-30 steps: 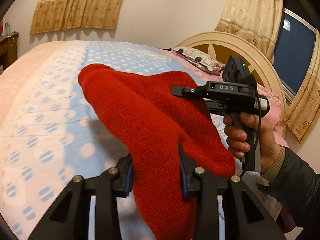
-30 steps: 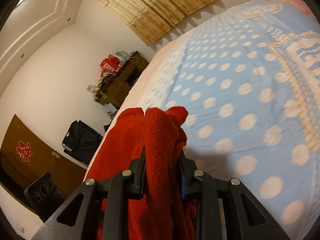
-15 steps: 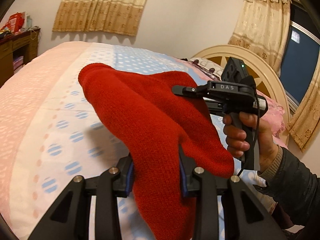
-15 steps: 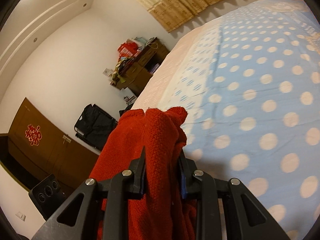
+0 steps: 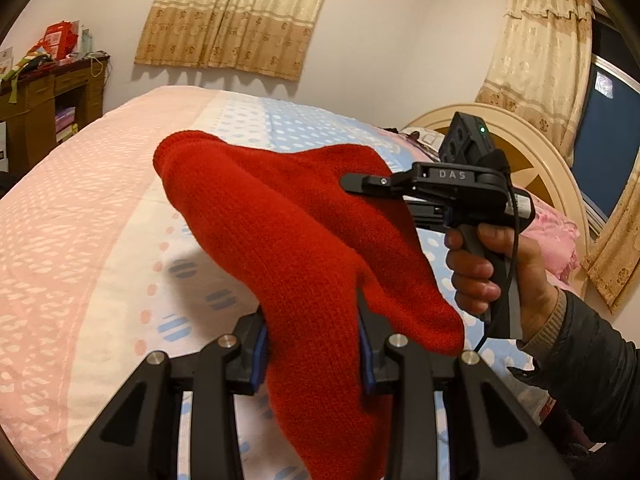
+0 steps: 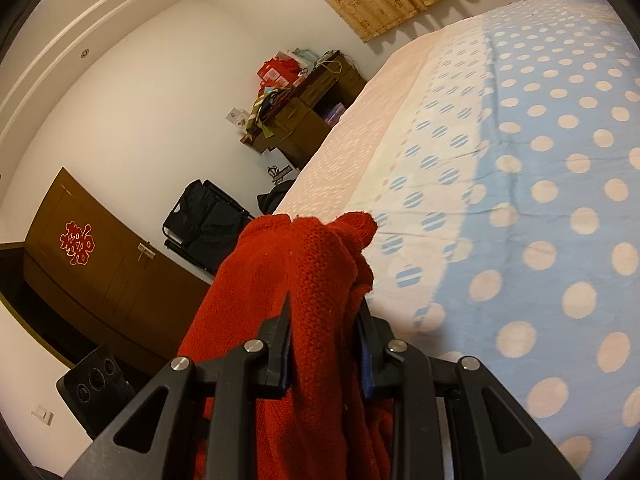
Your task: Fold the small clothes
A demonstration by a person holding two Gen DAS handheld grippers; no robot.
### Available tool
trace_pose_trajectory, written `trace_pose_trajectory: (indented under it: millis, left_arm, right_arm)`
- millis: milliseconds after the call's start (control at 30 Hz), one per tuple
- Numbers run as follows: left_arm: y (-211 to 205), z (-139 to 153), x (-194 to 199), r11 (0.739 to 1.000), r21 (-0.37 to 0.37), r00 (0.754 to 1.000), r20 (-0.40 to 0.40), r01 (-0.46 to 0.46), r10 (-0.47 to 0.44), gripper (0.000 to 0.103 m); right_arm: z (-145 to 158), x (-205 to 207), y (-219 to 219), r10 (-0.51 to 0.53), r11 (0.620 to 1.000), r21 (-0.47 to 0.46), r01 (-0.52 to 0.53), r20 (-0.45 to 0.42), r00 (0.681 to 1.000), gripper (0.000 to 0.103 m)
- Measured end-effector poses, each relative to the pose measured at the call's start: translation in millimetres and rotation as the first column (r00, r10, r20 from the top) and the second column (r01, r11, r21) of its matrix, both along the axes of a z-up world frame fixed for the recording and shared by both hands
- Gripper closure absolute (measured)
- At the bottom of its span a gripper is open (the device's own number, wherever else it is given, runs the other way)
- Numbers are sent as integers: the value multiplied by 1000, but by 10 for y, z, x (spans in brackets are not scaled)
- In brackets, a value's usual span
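A red knitted garment (image 5: pixel 280 232) hangs in the air above the bed (image 5: pixel 100 220), held between both grippers. My left gripper (image 5: pixel 314 340) is shut on its near end, and cloth hangs down below the jaws. My right gripper (image 6: pixel 325 334) is shut on a bunched edge of the same garment (image 6: pixel 304 276). In the left wrist view the right gripper (image 5: pixel 356 182) comes in from the right, held by a hand, with its fingertips against the far part of the cloth.
The bed has a pink, white and blue dotted cover (image 6: pixel 520 200). A cream headboard (image 5: pixel 532 160) and pink pillow (image 5: pixel 556 232) lie at the right. A cluttered wooden desk (image 6: pixel 312 116), a black bag (image 6: pixel 208 220) and a brown door (image 6: pixel 92 264) stand beyond the bed's edge.
Both grippers have kept their grip and swung with the garment toward the pink edge of the bed; the desk and door side of the room has come further into view.
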State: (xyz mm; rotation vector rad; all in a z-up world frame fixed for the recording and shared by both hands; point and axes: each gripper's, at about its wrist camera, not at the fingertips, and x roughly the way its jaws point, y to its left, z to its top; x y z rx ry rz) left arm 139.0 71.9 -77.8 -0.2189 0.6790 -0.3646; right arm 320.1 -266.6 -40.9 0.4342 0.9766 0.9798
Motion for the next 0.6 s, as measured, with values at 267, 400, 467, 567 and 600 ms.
trace_pose_trajectory:
  millis: [267,400,467,567,600]
  left_arm:
    - [131,-99,-74,999,-22,999,-3,-34,34,67]
    - [145,-121,-94,998,-29,999,-9,-50,49,67]
    - [169,-129,-101,998,-34,998,-14,-56,56,67]
    - [198,-123,-136,997,-36,998,-14,-61,61,67]
    - [203,-116,-138,997,-39,998,-15,-64,64,67]
  right_arm:
    - [-28,-29,259,35,999,-16,-35,-5,999,77]
    - [-71,-17,369,46,999,-23,-46,-13,999,77]
    - [-95,-10,432,54,998,-27,-55,-19,998,77]
    - [-120,5,520,66,997,-38,-67,-25,998,77]
    - [-124,6,546,70,997,-41,-71,-26,997,77]
